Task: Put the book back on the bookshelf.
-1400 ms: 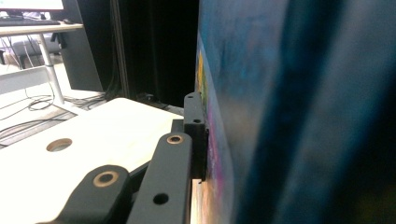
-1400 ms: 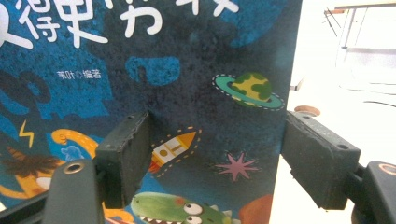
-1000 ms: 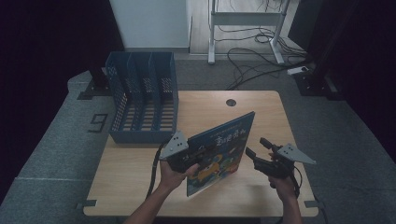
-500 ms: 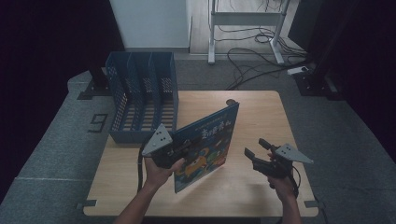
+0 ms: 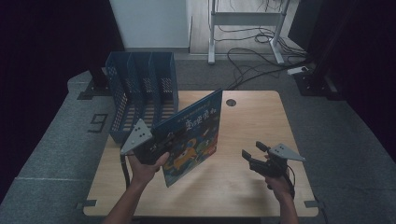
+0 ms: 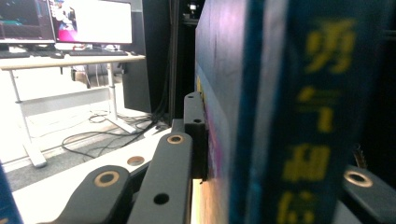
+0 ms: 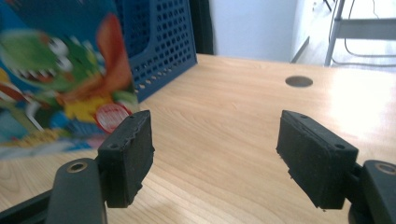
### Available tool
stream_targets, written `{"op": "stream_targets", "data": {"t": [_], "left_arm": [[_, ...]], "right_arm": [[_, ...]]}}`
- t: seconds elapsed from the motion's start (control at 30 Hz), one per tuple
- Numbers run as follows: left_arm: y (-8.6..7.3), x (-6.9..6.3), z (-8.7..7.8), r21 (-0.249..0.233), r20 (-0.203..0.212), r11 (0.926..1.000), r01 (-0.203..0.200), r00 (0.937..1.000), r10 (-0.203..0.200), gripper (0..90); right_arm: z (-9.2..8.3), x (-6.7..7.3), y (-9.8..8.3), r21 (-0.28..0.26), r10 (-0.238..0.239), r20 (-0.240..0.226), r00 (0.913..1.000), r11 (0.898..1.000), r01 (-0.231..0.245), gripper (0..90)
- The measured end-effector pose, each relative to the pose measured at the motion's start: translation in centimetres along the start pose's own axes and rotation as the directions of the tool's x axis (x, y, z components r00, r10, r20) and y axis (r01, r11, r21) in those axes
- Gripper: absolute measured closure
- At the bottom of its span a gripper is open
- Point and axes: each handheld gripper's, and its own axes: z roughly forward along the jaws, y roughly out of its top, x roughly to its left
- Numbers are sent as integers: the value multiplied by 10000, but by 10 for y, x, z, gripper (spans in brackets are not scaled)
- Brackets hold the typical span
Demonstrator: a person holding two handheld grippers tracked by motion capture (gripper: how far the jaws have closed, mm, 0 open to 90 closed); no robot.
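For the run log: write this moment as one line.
left gripper: shut on picture book, lifted, tilted | right gripper: open, empty | blue file rack: upright on table

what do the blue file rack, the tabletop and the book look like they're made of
Blue file rack: likely moulded plastic, matte, judging by the even grid of holes in its walls and dividers.
Tabletop: pale wood or wood-look laminate; a fine straight grain runs along it, with a soft sheen and a dark round cable hole.
Book: printed paper or card cover, fairly glossy, with bright cartoon artwork and a stiff blue spine.
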Motion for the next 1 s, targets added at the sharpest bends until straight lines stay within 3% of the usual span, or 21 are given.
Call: {"op": "stream_targets", "data": {"t": [0.13, 0.27, 0.7, 0.87, 1.0], "left_arm": [[5, 3, -8, -231, -98, 9997, 45, 9999, -47, 820], [9, 7, -13, -291, -166, 9996, 48, 9998, -53, 820], [19, 16, -22, -405, -410, 9989, 217, 9989, -234, 820], [22, 22, -26, -341, -562, 9992, 218, 9981, -237, 820], [23, 26, -29, -385, -720, 9991, 201, 9971, -228, 820]], "right_arm": [[9, -4, -9, 388, 192, 228, 9996, 9990, -201, 261], [19, -7, -19, 795, 582, 170, 9982, 9951, -593, 266], [33, -16, -36, 1717, 786, 944, 9924, 9807, -940, 277], [35, -18, -39, 1917, 732, 1143, 9907, 9769, -943, 280], [39, -19, -45, 2313, 389, 1496, 9880, 9701, -732, 282]]}}
